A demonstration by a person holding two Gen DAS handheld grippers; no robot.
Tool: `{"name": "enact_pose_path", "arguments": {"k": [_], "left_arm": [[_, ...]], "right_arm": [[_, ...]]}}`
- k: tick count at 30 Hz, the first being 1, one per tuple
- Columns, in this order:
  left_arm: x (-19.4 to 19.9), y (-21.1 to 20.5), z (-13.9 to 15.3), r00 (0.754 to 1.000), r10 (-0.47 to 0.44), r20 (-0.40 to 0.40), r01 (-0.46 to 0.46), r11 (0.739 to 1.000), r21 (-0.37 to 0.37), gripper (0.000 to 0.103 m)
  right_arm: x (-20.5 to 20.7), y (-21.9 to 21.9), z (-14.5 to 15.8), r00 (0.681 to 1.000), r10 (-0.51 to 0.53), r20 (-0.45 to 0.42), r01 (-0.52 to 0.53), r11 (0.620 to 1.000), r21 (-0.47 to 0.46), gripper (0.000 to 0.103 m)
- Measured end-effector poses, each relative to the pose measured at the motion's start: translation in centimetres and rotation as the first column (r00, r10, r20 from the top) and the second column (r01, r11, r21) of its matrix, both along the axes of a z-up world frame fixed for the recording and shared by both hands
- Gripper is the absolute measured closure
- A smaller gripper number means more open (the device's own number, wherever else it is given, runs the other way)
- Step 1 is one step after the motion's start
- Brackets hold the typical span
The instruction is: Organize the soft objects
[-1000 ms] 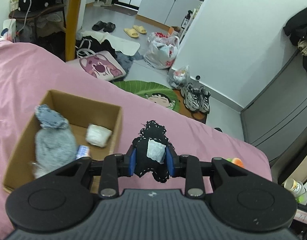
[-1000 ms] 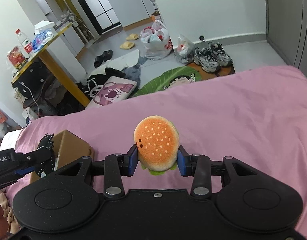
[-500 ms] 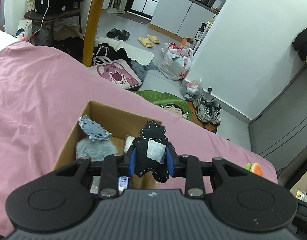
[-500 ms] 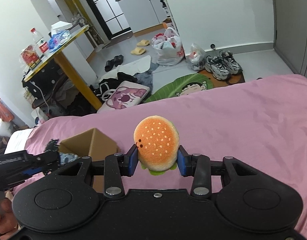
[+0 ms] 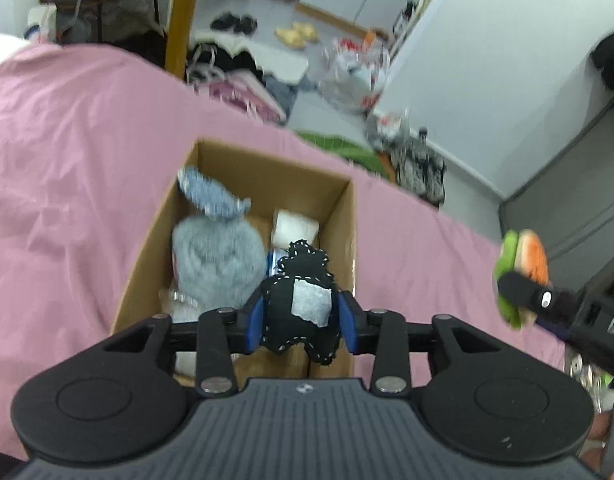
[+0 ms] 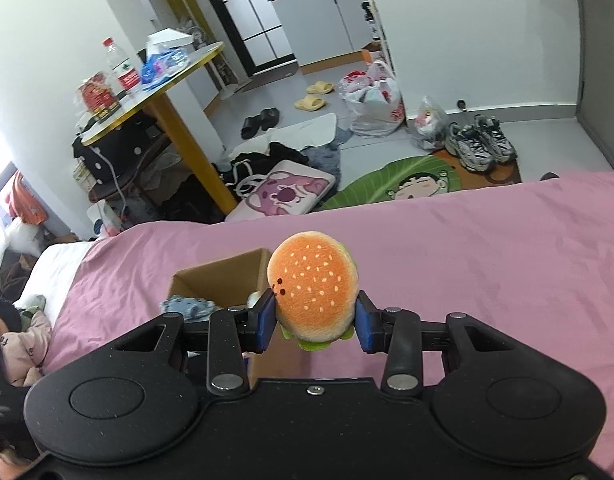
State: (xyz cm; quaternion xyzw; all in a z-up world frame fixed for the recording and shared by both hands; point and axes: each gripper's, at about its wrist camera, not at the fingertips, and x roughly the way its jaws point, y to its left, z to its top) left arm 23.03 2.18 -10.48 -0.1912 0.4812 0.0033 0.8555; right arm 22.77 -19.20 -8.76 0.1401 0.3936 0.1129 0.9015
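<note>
a pink bedsheet (image 5: 67, 168) covers the bed, and a cardboard box (image 5: 347, 240) sits on it near the foot edge, open at the top. inside the box, against its left wall, lies a grey fluffy plush (image 5: 217, 256) with a blue-grey cap end pointing to the far left corner; a small white pad (image 5: 295, 226) lies toward the far right corner, and something blue and white shows between them, too hidden to name. the left gripper (image 5: 301, 314) hangs over the near right part of the box, its blue pads clamped on a black stitched plush (image 5: 299, 280) with a pale grey patch, held above the box contents. this plush and the gripper body block the view of the box's near end. to the right, over bare sheet beyond the box's right wall, the right gripper (image 6: 315, 318) is closed on a burger plush (image 6: 313, 292), orange bun up and green trim below; in the right wrist view the burger covers the box's near right corner. past the foot edge of the bed, on the floor, are a pink bear cushion (image 6: 285, 194), a green leaf mat (image 6: 407, 182), grey sneakers (image 6: 479, 146), plastic bags (image 6: 373, 106) and slippers (image 6: 313, 96). the left wrist view is blurred.
</note>
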Motion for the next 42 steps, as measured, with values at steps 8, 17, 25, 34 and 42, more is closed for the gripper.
{"name": "enact_pose_path", "arguments": {"k": [8, 17, 25, 34, 42], "left_arm": [[-1.2, 2.4, 0.2, 0.999, 0.032, 0.001, -0.032, 0.999, -0.040, 0.047], [-1.8, 5.0, 1.9, 0.996, 0.091, 0.026, -0.089, 0.994, -0.057, 0.045], [-2.4, 6.5, 2.6, 0.992, 0.122, 0.038, -0.120, 0.991, -0.061, 0.038], [-3.1, 6.9, 3.7, 0.990, 0.126, 0.060, -0.123, 0.991, -0.051, 0.027], [-4.1, 5.8, 4.8, 0.995, 0.084, 0.058, -0.084, 0.996, 0.003, 0.020]], "right_arm": [[-0.7, 3.7, 0.3, 0.998, 0.062, -0.008, -0.062, 0.998, -0.008, 0.063], [-1.3, 6.7, 0.0, 0.993, 0.114, -0.041, -0.114, 0.993, 0.008, 0.060], [-1.4, 7.3, -0.9, 0.989, 0.109, -0.097, -0.103, 0.993, 0.066, 0.046], [-2.5, 6.2, -0.1, 0.993, 0.078, -0.088, -0.071, 0.994, 0.084, 0.043], [-4.2, 4.6, 0.7, 0.995, 0.071, -0.071, -0.065, 0.995, 0.081, 0.025]]}}
